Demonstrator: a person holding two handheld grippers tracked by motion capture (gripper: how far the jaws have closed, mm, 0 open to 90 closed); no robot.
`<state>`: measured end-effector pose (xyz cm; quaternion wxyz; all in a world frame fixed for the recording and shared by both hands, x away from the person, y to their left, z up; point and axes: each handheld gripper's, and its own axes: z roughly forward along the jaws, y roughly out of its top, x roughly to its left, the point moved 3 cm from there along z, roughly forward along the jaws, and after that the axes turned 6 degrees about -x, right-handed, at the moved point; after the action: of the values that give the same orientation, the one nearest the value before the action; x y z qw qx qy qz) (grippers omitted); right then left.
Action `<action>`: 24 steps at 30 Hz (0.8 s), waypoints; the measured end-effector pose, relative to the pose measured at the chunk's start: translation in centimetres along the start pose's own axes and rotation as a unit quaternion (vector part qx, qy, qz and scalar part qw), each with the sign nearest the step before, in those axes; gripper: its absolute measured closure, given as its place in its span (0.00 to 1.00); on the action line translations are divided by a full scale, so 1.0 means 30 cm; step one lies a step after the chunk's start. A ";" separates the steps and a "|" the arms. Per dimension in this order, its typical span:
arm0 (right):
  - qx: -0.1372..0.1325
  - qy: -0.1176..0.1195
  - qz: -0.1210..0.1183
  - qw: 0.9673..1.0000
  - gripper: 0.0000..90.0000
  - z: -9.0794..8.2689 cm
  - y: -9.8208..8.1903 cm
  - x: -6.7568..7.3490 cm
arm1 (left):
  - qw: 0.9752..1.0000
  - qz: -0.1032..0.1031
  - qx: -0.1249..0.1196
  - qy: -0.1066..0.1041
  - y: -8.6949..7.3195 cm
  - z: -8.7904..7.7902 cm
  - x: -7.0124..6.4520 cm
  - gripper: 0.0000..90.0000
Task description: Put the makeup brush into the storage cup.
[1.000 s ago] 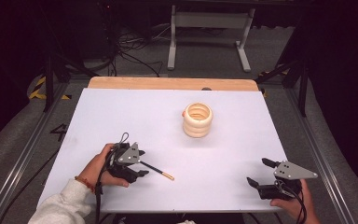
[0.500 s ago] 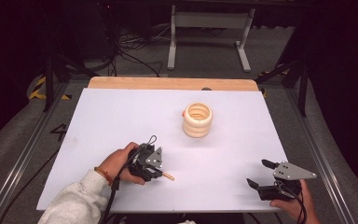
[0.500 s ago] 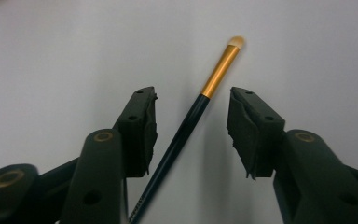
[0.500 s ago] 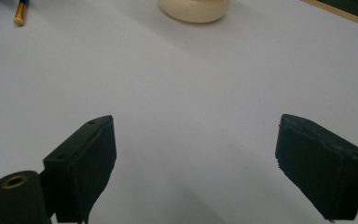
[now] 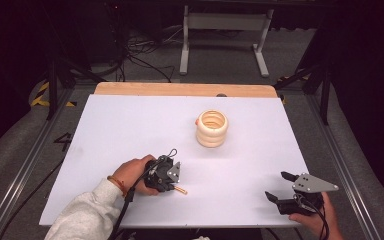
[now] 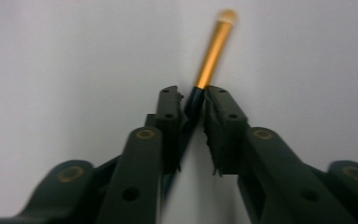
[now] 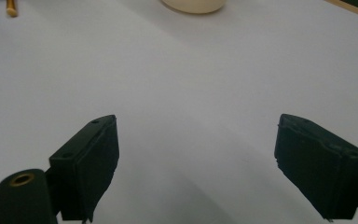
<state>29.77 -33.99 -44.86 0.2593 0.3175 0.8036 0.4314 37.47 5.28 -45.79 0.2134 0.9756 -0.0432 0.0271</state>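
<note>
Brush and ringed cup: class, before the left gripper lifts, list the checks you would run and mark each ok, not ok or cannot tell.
1. Left gripper jaws have just been closing and now pinch the black handle of the brush: ok.
2. Grip point is central on the brush: not ok, it sits at the handle's end beside the gold ferrule.
3. Brush lifted off the white table: cannot tell.
4. Cream ringed cup upright, mouth open: ok.
5. Path from brush to cup free of other things: ok.
6. Right gripper open, parked at the near edge, away from the cup: ok.
</note>
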 end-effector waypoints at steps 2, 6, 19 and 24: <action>0.004 -0.001 0.000 1.000 0.16 0.003 -0.001 0.001 | 1.000 -0.007 0.001 -0.002 0.001 0.001 -0.001 0.91; 0.000 -0.004 0.005 1.000 0.17 -0.001 0.002 -0.002 | 1.000 -0.007 0.009 0.004 0.004 -0.002 -0.004 0.92; -0.012 -0.009 0.017 1.000 0.18 -0.016 0.001 -0.016 | 0.992 -0.060 -0.090 0.065 -0.023 -0.083 0.038 0.92; -0.017 -0.012 0.019 1.000 0.17 -0.019 0.003 -0.017 | 0.979 -0.096 -0.152 0.100 -0.029 -0.135 0.060 0.92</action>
<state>29.75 -34.62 -44.42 0.2660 0.3330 0.7869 0.4463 39.21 7.64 -42.35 0.3642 0.9236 0.0691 0.0972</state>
